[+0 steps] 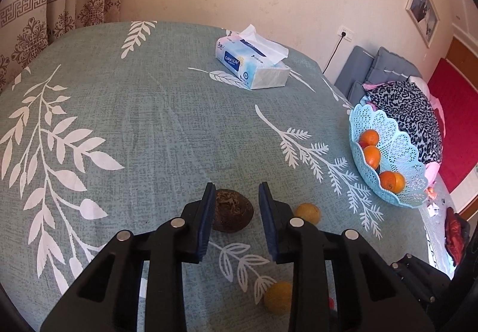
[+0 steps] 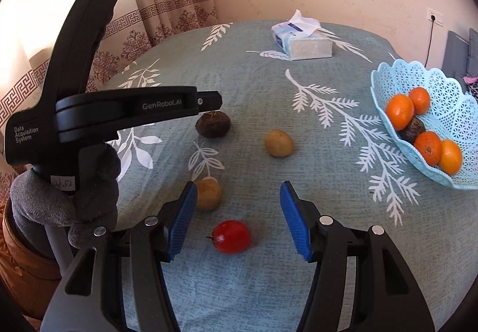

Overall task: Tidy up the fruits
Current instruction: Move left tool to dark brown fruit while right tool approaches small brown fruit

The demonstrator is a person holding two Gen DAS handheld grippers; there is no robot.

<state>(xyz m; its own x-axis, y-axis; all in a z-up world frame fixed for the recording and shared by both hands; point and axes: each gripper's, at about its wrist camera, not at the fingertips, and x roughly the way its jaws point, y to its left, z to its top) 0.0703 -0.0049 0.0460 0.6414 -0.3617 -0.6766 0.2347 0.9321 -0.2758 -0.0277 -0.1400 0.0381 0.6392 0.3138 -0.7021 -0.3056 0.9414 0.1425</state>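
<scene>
Gripping the dark brown fruit (image 1: 233, 212) is the step in hand: the left gripper (image 1: 237, 193) is reaching down over it on the worktop (image 1: 149, 122), jaws drawn in on either side and, as I am judging it, clamped on it, though a sliver of cloth is showing beside one pad. It is doing well to be holding the fruit across its widest part, then lifting straight up before swinging to the blue basket (image 1: 397, 137), where oranges are already lying. The right gripper (image 2: 239, 191) is hanging with jaws apart, the red fruit (image 2: 231, 236) lying on the cloth between them, untouched.

Reading the writing: the tissue pack (image 1: 254, 63) is showing "Colors Life"; the left gripper's body is showing "GenRobot.AI" and "Data Acquisition System", with a handwritten tag reading "26.52".
</scene>
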